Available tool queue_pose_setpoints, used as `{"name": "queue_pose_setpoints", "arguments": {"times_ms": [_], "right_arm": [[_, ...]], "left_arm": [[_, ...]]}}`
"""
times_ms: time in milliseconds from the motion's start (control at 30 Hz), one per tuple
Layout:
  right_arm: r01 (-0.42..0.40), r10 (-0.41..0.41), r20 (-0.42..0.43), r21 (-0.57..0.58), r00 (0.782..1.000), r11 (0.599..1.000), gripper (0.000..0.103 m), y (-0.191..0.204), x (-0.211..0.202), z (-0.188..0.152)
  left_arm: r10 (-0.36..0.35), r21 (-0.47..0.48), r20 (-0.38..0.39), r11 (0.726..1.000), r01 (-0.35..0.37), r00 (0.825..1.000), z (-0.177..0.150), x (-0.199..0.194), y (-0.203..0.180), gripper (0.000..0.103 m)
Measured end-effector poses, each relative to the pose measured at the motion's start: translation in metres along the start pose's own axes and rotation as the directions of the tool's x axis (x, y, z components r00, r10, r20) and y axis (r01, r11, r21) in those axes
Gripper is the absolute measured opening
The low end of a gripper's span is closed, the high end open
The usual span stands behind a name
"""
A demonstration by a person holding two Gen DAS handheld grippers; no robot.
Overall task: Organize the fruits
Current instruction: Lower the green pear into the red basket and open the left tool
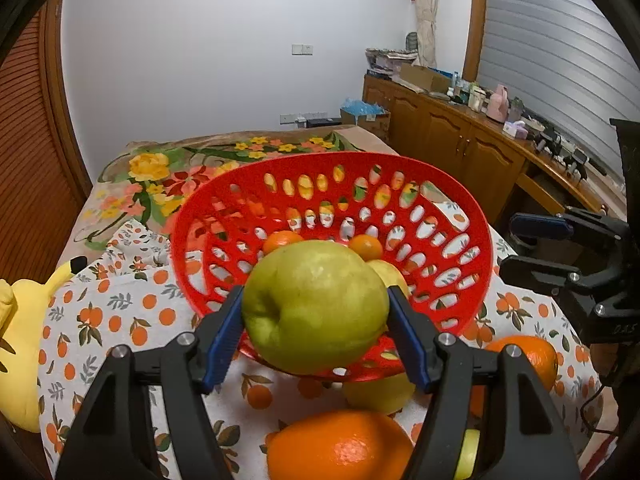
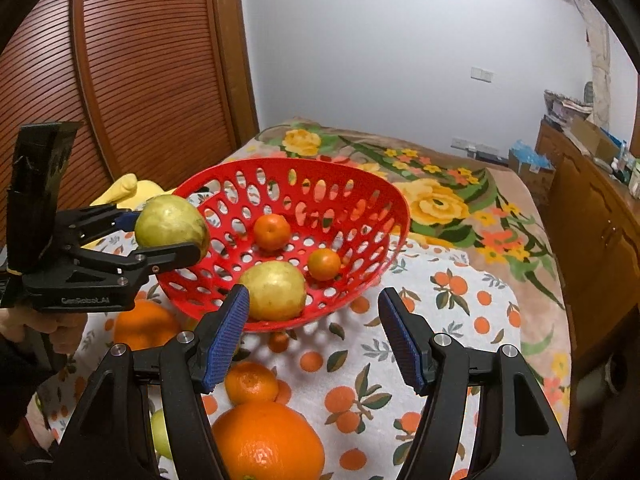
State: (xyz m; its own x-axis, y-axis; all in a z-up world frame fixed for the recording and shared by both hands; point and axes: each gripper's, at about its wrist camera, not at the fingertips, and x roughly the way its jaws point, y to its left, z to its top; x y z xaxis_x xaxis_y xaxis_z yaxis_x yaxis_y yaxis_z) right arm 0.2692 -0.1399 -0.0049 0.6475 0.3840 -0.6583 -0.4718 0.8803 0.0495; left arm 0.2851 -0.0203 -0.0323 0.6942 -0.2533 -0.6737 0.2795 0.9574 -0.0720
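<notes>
Here the left gripper [image 1: 316, 312] is clamping a green pear [image 1: 316, 306] between its blue pads [image 1: 224, 334], and is holding it over the near rim of the red basket [image 1: 476, 240]. In the right wrist view the same pear [image 2: 172, 222] is hanging at the basket's [image 2: 394, 204] left edge, raised above the bowl, not yet inside. The right gripper [image 2: 314, 336] is standing with jaws apart and nothing between them, low over the printed cloth [image 2: 440, 320].

Two mandarins [image 2: 272, 232] and a second pear [image 2: 276, 290] are already lying in the bowl. Still waiting on the cloth are a large orange [image 2: 266, 440], a small mandarin [image 2: 250, 382] and another orange [image 2: 144, 324], with a further green fruit partly hidden behind the right gripper's finger.

To place the pear well, the left gripper should be carrying it further inward and lowering it toward the bare floor of the bowl, at the left, beside the mandarins, before releasing. Dropping from height is risking a bruise, or a bounce that knocks the fruit already in. The bowl looks light and shallow; pressing on its rim is likely to tip it. The pear's skin looks smooth, so the jaws are best opened only once it is resting.
</notes>
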Motion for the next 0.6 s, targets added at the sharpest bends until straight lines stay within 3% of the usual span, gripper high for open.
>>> {"name": "queue_pose_setpoints", "arguments": {"times_ms": [600], "right_arm": [[0.014, -0.016, 0.035, 0.061, 0.999, 0.998, 0.073, 0.006, -0.027, -0.037]], "left_arm": [[-0.036, -0.025, 0.104, 0.999, 0.038, 0.994, -0.016, -0.055, -0.003, 0.072]]}}
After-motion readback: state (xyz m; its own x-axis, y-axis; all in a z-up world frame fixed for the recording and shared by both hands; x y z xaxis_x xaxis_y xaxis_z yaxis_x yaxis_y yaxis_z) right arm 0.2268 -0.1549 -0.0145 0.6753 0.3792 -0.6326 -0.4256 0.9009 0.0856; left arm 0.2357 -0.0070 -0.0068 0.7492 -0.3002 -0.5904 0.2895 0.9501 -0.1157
